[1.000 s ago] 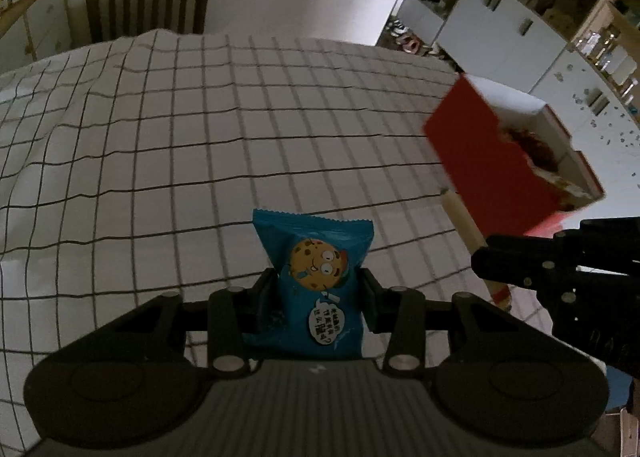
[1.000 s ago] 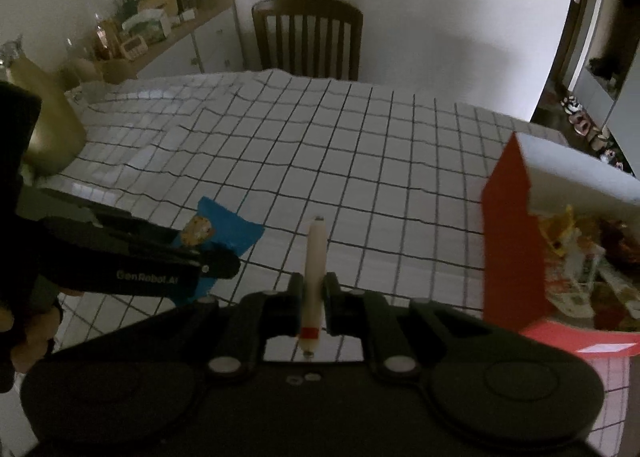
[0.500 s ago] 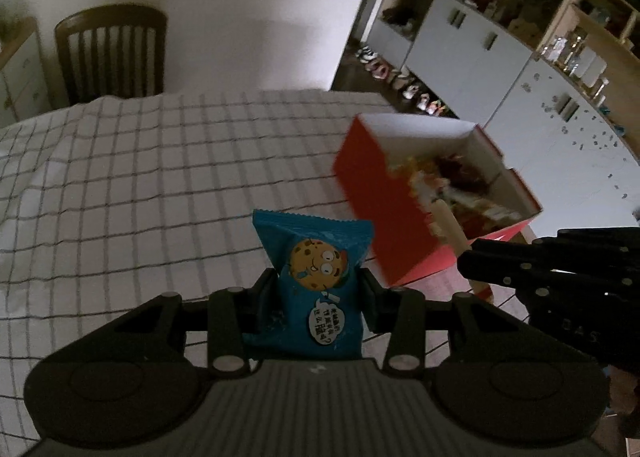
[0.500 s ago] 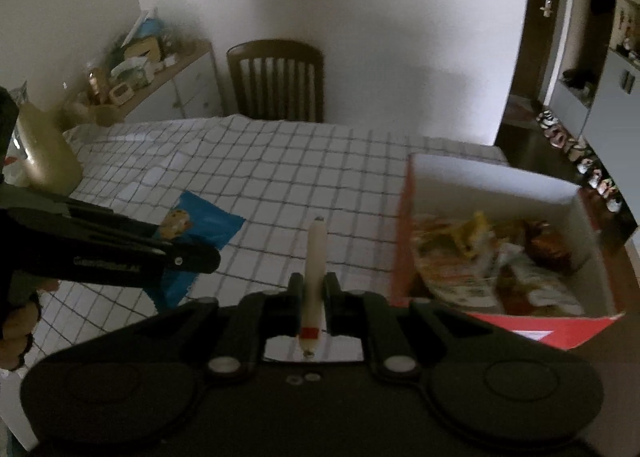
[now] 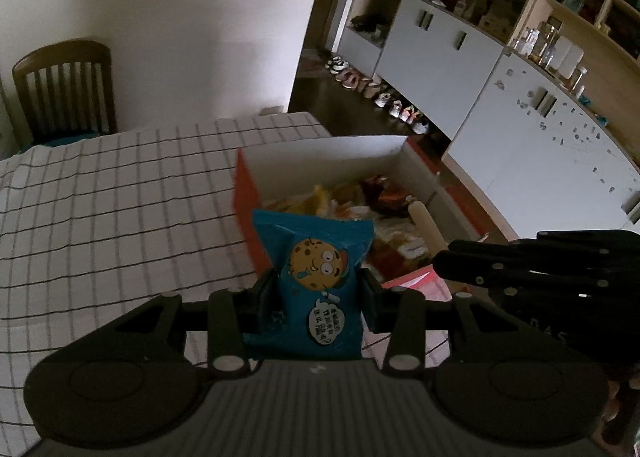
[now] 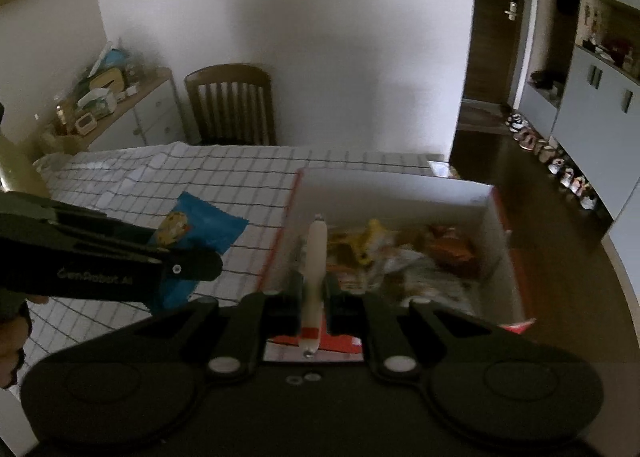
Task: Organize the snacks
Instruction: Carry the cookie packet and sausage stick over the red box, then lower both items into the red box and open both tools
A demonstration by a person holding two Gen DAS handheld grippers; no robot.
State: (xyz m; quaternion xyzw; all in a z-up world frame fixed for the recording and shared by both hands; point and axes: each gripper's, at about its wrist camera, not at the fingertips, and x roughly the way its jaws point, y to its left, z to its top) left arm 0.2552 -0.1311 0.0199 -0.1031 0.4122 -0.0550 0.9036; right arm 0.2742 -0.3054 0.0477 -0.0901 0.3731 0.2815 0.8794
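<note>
My left gripper [image 5: 318,289] is shut on a blue cookie packet [image 5: 316,285] with a cartoon cookie face, held upright just before the near left corner of a red box [image 5: 245,193]. The box is white inside and holds several snack packets [image 5: 360,197]. My right gripper [image 6: 314,289] is shut on a pale sausage stick [image 6: 315,257] with a red band, hanging over the near left part of the red box [image 6: 508,241]. In the right wrist view the cookie packet [image 6: 204,229] shows left of the box, in the left gripper [image 6: 176,269]. The right gripper [image 5: 444,263] shows at the right of the left wrist view.
A table with a white checked cloth [image 5: 112,201] bears the box at its right end. A wooden chair [image 6: 232,105] stands at the far side, a cluttered sideboard [image 6: 120,105] at the far left. White cabinets [image 5: 440,45] and shoes [image 5: 384,97] line the floor on the right.
Both grippers have travelled right and upward with their loads. The red box, earlier off to the right, now lies straight ahead, its inside in view.
</note>
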